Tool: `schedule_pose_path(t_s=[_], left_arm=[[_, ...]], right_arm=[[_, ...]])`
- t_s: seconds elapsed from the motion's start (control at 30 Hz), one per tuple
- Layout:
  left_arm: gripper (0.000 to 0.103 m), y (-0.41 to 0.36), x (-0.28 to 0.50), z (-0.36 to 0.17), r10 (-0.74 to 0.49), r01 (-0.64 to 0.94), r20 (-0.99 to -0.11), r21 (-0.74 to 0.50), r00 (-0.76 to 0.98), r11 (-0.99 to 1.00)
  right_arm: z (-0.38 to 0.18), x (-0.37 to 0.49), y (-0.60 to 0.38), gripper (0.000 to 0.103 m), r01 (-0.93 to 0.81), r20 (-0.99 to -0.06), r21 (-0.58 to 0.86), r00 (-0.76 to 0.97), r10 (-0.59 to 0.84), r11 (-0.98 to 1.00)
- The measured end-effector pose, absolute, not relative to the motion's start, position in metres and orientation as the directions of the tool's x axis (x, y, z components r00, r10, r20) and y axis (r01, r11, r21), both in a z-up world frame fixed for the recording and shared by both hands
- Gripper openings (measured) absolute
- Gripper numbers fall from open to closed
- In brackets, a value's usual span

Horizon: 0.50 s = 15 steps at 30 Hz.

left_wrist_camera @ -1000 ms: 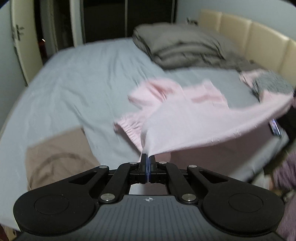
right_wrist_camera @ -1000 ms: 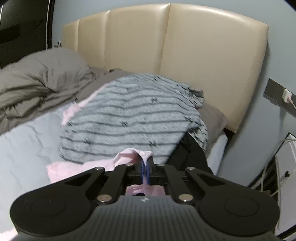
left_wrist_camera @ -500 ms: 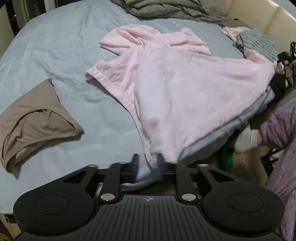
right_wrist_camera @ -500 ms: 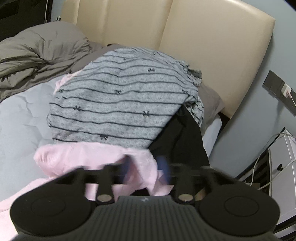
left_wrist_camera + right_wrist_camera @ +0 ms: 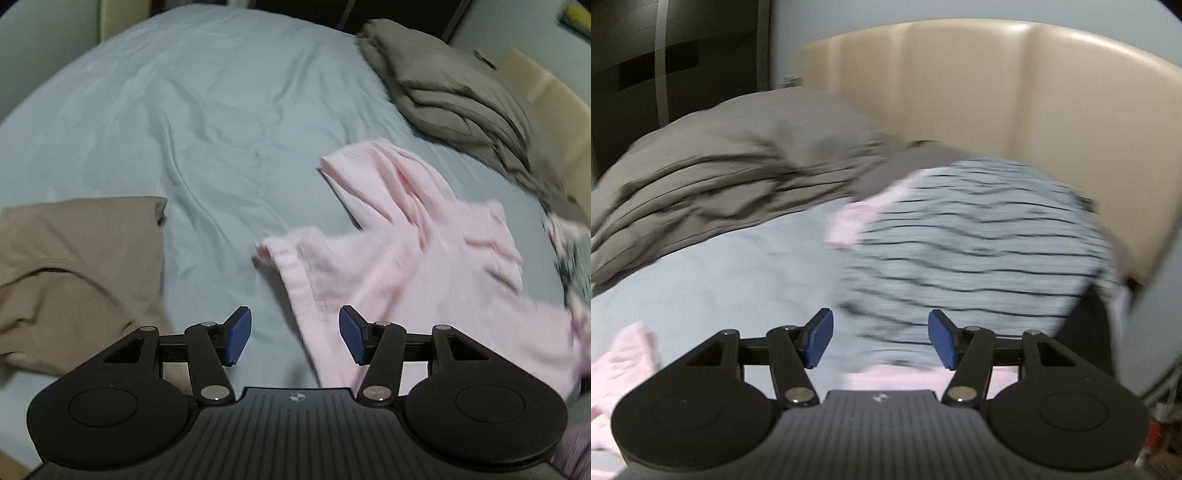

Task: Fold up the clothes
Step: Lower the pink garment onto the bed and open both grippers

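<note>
A pink garment point(image 5: 424, 258) lies spread on the grey-blue bed sheet point(image 5: 184, 129), its hem edge running down toward my left gripper point(image 5: 295, 339). That gripper is open and empty, hovering just above the near hem. My right gripper point(image 5: 879, 339) is open and empty too. A strip of the pink garment point(image 5: 897, 380) shows under it and another bit point(image 5: 624, 354) at the lower left. A grey striped garment point(image 5: 979, 258) lies heaped just beyond the right gripper.
A folded tan garment point(image 5: 74, 273) lies on the sheet at the left. A folded grey duvet point(image 5: 443, 92) sits at the far side, also in the right wrist view point(image 5: 720, 177). The beige headboard point(image 5: 997, 81) stands behind the striped heap.
Both grippers were shut on the pink garment's corners, holding it stretched in the air. Both have opened and let go, and the garment now lies flat on the bed.
</note>
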<state>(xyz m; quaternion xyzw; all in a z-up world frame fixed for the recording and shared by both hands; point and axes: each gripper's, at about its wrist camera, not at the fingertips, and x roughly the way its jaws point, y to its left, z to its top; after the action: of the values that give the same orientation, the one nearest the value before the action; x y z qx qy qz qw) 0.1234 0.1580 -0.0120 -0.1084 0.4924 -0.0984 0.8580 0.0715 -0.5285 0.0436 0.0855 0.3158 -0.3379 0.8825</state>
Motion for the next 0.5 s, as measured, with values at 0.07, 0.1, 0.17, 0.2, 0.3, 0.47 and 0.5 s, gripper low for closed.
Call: schedule_pose_path(t_s=[0.07, 0.1, 0.17, 0.2, 0.3, 0.47, 0.5], left_arm=[[0.051, 0.159, 0.140, -0.026, -0.289, 0.031, -0.819, -0.316, 0.496, 0.948], [0.051, 0.160, 0.147, -0.033, -0.289, 0.011, -0.817, -0.328, 0.498, 0.945], [0.051, 0.162, 0.159, -0.044, -0.291, -0.023, -0.816, -0.348, 0.500, 0.937], [0.051, 0.163, 0.164, -0.047, -0.290, -0.032, -0.816, -0.352, 0.501, 0.935], [0.051, 0.166, 0.176, -0.057, -0.285, -0.059, -0.815, -0.361, 0.504, 0.931], [0.051, 0.164, 0.188, -0.070, -0.287, -0.083, -0.815, -0.376, 0.503, 0.923], [0.051, 0.162, 0.189, -0.073, -0.300, -0.083, -0.812, -0.390, 0.501, 0.917]], right_arm=[[0.036, 0.096, -0.506, 0.062, 0.587, -0.620, -0.081, 0.603, -0.502, 0.806], [0.033, 0.107, -0.497, 0.062, 0.556, -0.622, -0.087, 0.618, -0.481, 0.827], [0.024, 0.130, -0.477, 0.062, 0.486, -0.627, -0.083, 0.653, -0.425, 0.870], [0.019, 0.140, -0.469, 0.062, 0.455, -0.633, -0.072, 0.667, -0.393, 0.888], [0.003, 0.172, -0.447, 0.063, 0.370, -0.665, -0.023, 0.688, -0.290, 0.929], [-0.031, 0.230, -0.425, 0.063, 0.290, -0.736, 0.081, 0.662, -0.139, 0.953], [-0.036, 0.241, -0.421, 0.063, 0.288, -0.744, 0.105, 0.658, -0.116, 0.952]])
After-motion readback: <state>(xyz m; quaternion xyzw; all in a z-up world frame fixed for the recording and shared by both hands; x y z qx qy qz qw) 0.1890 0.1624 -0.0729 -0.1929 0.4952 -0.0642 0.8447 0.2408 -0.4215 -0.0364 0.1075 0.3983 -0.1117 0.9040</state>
